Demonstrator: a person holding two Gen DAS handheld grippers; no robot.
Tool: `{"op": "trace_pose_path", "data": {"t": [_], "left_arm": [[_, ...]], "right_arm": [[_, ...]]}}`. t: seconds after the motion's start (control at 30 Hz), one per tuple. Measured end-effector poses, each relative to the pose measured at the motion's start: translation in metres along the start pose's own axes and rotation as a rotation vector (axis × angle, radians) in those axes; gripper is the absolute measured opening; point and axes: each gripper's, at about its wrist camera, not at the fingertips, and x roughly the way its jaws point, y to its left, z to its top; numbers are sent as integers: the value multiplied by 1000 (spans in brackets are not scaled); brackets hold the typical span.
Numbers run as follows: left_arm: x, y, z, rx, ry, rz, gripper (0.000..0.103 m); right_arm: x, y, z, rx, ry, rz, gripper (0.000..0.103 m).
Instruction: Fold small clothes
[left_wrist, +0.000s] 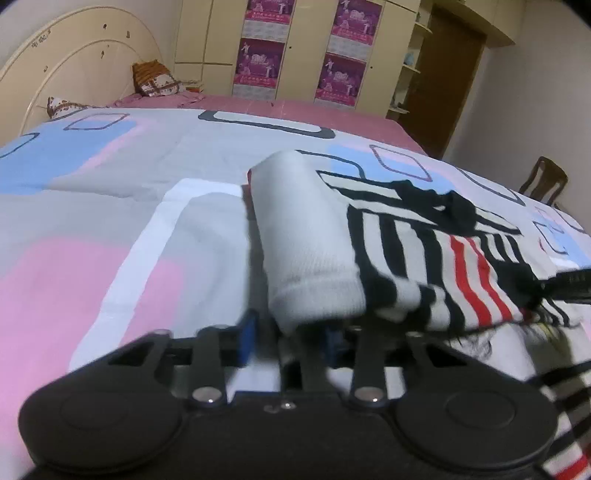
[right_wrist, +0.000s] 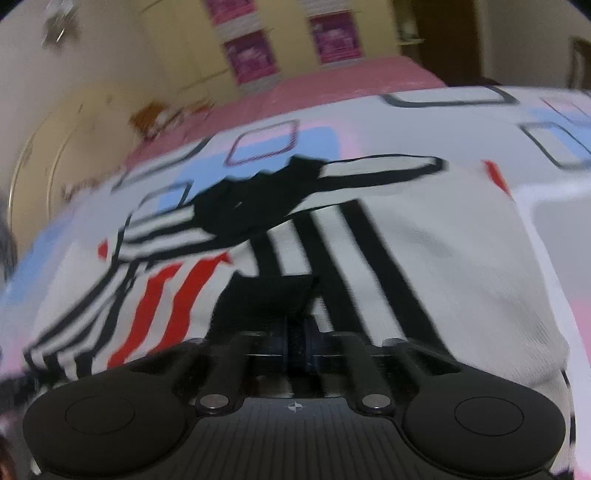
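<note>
Both wrist views close, angled down; share striped garment (left_wrist: 424, 258) on bed (left_wrist: 110, 206)

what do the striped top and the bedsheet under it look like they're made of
Striped top: probably soft knit cotton, matte; fine ribbing shows at the white sleeve cuff, and it drapes limply. Bedsheet: looks like smooth printed woven cloth, matte, with shallow creases.

Right wrist view: whole frame motion-smeared; posters (right_wrist: 253, 61) on the wardrobe unreadable. Striped garment (right_wrist: 369, 266) runs under the right gripper (right_wrist: 296, 341), hem hidden there; fingers (right_wrist: 279, 341) nearly meeting, pinch point dark, contact unclear. Left wrist view: left gripper (left_wrist: 291, 336) blurred; its fingers (left_wrist: 246, 338) partly covered by the garment's white sleeve (left_wrist: 310, 243). Garment cut off by the right edge
</note>
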Motion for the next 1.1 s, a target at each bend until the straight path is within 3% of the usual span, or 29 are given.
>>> {"op": "trace_pose_path", "data": {"t": [0.03,0.1,0.23,0.27,0.37,0.63,0.9,0.93,1.0,1.03,1.07,1.1], "left_arm": [[0,-1,1,11,10,5,23],[2,1,1,15,25,0,22],[2,4,0,22,41,-17,21],[4,1,0,28,43,-16,21],[5,1,2,38,52,-18,21],[6,1,5,54,71,-28,21],[10,-3,11,107,105,-31,21],[9,-2,12,117,110,-41,26],[-2,2,11,106,85,-51,48],[-13,4,10,99,50,-37,66],[-28,4,7,102,-3,-40,67],[-40,2,6,104,-47,-58,64]], "right_arm": [[0,6,2,-48,-4,-11,6],[-12,15,10,-113,-53,-18,5],[-76,13,33,-110,-310,-84,5],[-80,9,34,-121,-320,-106,5],[-54,-5,26,-142,-181,-133,5],[-41,-19,-8,-100,-132,-145,5],[-26,-24,-22,-62,-54,-155,5],[-25,-25,-22,-59,-48,-154,5],[-33,-26,-21,-43,-64,-144,6],[-42,-28,-20,-32,-88,-149,10],[-52,-28,-20,-30,-119,-167,24],[-63,-28,-20,-32,-153,-167,25]]}}
